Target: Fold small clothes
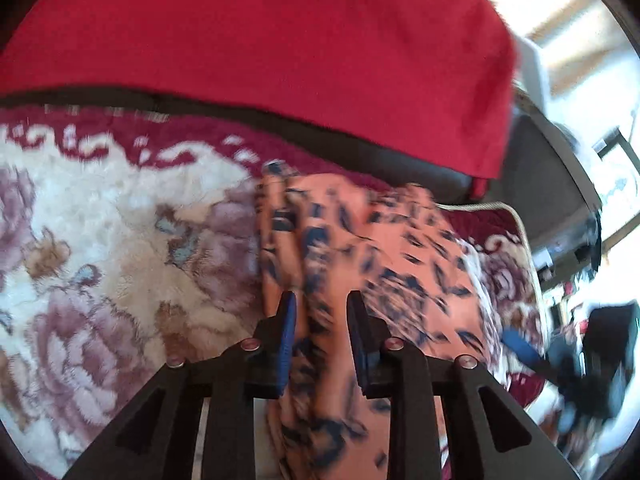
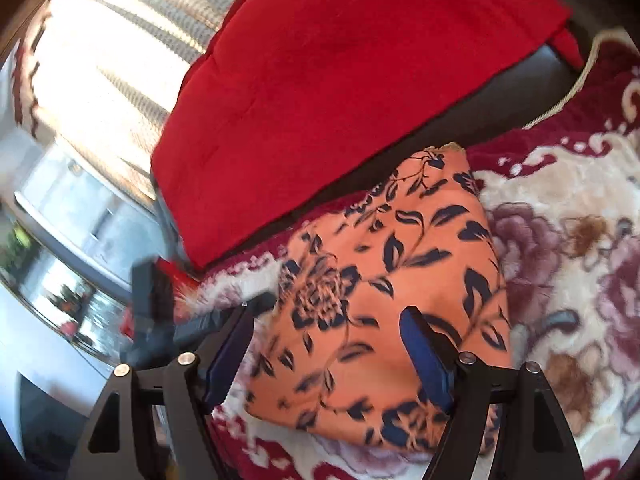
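Two views. Left wrist: left hand-held gripper (image 1: 322,308) jaws narrowly parted, orange cloth with navy floral print (image 1: 360,248) between them, pads not pressing; red fleece blanket (image 1: 260,48) at 12 o'clock. Right wrist: right hand-held gripper (image 2: 328,332) spread wide over cloth on cream floral plush blanket (image 2: 560,260).

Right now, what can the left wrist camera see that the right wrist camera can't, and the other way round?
Only the left view shows the left fingers, a narrow gap between them, above the orange cloth, with the right gripper blurred at the edge. Only the right view shows the right gripper's fingers spread wide over the cloth, plus a bright window. Both show the cloth lying on the blanket, with the red fabric behind.
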